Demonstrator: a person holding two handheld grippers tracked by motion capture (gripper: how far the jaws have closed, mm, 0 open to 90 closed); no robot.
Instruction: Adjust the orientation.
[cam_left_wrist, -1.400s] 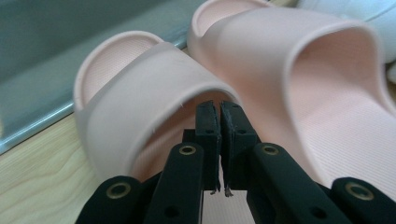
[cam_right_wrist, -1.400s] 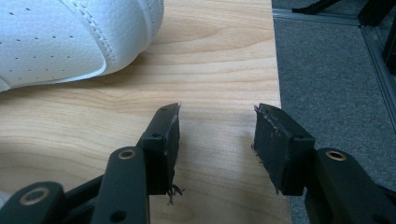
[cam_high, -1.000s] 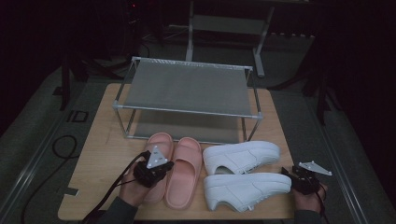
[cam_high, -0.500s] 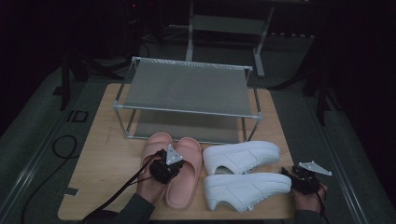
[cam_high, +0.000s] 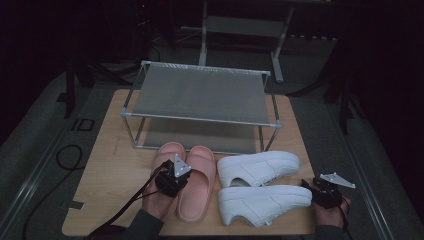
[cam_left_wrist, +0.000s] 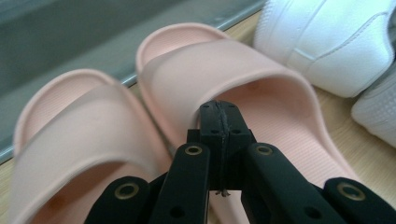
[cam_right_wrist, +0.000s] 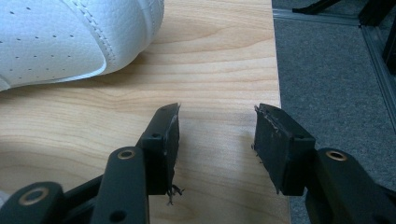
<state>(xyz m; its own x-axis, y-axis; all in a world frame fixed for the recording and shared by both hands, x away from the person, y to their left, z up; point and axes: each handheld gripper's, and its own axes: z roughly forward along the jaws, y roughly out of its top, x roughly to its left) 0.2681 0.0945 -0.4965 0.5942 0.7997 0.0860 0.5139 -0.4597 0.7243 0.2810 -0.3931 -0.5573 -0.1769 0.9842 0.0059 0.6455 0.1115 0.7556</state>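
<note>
Two pink slippers lie side by side on the wooden table (cam_high: 110, 165), the left slipper (cam_high: 169, 152) and the right slipper (cam_high: 197, 187). My left gripper (cam_high: 175, 175) hovers over their heel ends. In the left gripper view its jaws (cam_left_wrist: 219, 114) are shut with nothing between them, and the tips point at the strap opening of the right slipper (cam_left_wrist: 224, 65). Two white sneakers (cam_high: 257, 167) (cam_high: 265, 202) lie to the right of the slippers. My right gripper (cam_high: 320, 189) stands open and empty over bare wood by the near sneaker's toe; its own view shows the jaws (cam_right_wrist: 217, 114) apart.
A metal rack with mesh shelves (cam_high: 200, 95) stands at the back of the table, just beyond the slippers. The table's right edge (cam_right_wrist: 275, 70) runs close beside my right gripper, with grey floor past it. A black cable (cam_high: 120, 210) trails from the left gripper.
My left gripper has shifted right from the left slipper's outer side to over the slippers' heels. The right gripper has stayed put.
</note>
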